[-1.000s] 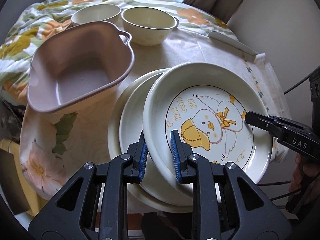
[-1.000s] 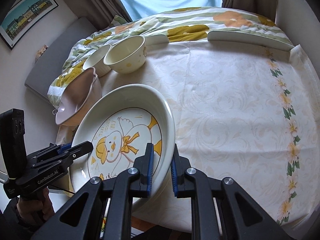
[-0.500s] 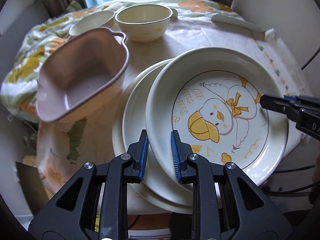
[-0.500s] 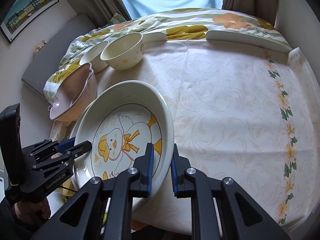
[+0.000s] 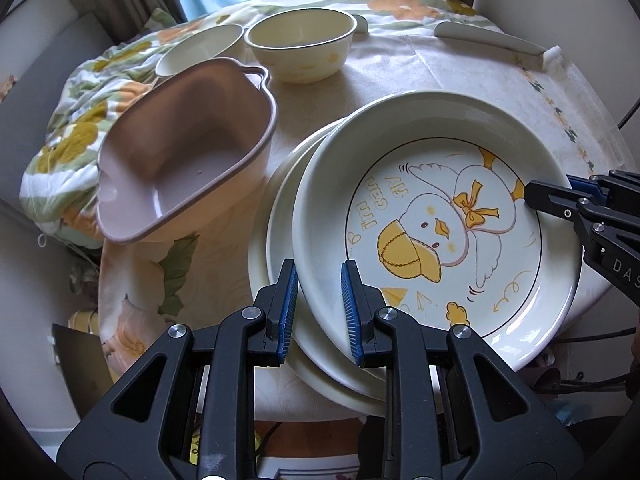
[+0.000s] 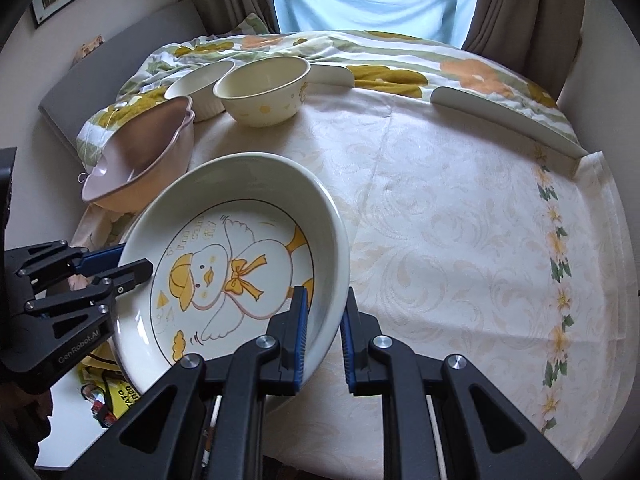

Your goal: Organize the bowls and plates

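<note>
A cream duck plate [image 5: 436,224] is held tilted over a plain cream plate [image 5: 280,216] on the table. My left gripper [image 5: 320,308] is shut on the duck plate's near rim. My right gripper [image 6: 323,330] is shut on the opposite rim of the duck plate [image 6: 224,272]. The right gripper also shows at the right in the left wrist view [image 5: 560,196], and the left gripper shows at the left in the right wrist view [image 6: 120,268]. The plain plate is hidden in the right wrist view.
A pink heart-shaped bowl [image 5: 184,148] stands left of the plates. Two cream bowls [image 5: 300,44] [image 5: 200,48] stand behind it. A floral quilt [image 6: 360,56] lies at the far edge. The cream tablecloth [image 6: 460,220] spreads to the right.
Both grippers have kept their hold while the duck plate shifted slightly, with its left rim now riding over the plain plate; the views have pulled back a little.
</note>
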Demonstrator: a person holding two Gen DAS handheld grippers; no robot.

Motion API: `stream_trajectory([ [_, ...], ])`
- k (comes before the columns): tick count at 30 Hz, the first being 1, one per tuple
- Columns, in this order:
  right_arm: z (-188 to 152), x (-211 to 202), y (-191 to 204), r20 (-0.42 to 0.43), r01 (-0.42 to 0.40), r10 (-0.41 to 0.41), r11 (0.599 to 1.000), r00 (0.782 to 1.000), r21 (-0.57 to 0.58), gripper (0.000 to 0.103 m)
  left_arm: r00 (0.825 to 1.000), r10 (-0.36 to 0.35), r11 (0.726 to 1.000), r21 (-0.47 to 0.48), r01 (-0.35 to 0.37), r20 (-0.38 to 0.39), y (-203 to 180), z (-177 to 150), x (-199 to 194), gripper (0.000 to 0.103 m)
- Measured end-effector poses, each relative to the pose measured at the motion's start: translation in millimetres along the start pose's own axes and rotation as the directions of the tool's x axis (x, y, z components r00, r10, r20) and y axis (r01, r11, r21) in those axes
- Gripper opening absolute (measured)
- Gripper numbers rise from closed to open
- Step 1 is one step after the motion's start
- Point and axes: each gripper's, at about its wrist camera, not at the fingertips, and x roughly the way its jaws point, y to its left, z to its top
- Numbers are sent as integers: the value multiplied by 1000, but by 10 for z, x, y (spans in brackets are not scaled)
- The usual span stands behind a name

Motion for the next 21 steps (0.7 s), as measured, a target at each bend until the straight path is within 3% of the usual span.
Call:
stream_trajectory([
  [7, -1, 7, -11, -3, -3, 3, 1000, 1000, -3, 14, 999, 53, 998, 27, -54, 11, -63, 3, -70, 20],
  [21, 27, 34, 4, -13, 8, -9, 1000, 1000, -23, 14, 999, 43, 999, -4, -43, -5, -25, 13, -82, 20],
])
